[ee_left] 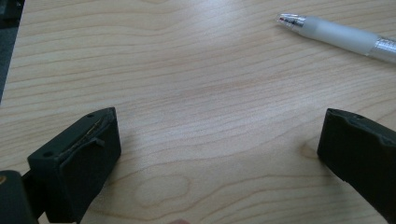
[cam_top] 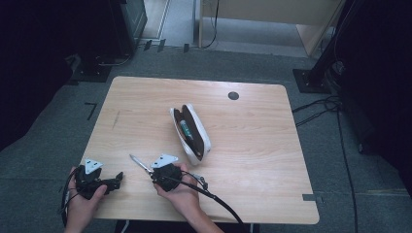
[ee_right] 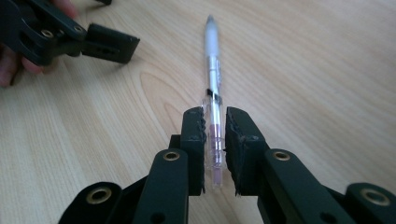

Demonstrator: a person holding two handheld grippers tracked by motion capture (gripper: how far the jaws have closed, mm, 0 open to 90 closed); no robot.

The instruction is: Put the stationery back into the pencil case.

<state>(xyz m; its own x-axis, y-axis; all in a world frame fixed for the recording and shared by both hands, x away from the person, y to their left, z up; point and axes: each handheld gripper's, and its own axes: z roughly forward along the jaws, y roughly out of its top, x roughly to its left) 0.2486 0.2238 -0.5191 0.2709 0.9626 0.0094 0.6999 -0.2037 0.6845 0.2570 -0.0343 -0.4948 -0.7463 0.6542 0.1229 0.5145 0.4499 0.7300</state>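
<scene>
A clear pen [cam_top: 138,161] with a frosted grip juts out to the left from my right gripper [cam_top: 154,171], whose jaws are shut on its rear half. In the right gripper view the pen [ee_right: 212,60] runs straight ahead from between the pads of that gripper [ee_right: 215,116], low over the wood. My left gripper [cam_top: 118,178] rests near the table's front left corner, jaws wide open with nothing between them [ee_left: 219,154]; the pen's tip [ee_left: 336,35] lies beyond it. An open white pencil case [cam_top: 192,133] lies mid-table with a green item [cam_top: 186,128] inside.
The wooden table [cam_top: 252,160] has a round cable hole [cam_top: 233,95] near its far edge. Dark stands and cables sit on the floor at the right [cam_top: 320,104]. The left gripper [ee_right: 93,42] sits close to the pen's left side.
</scene>
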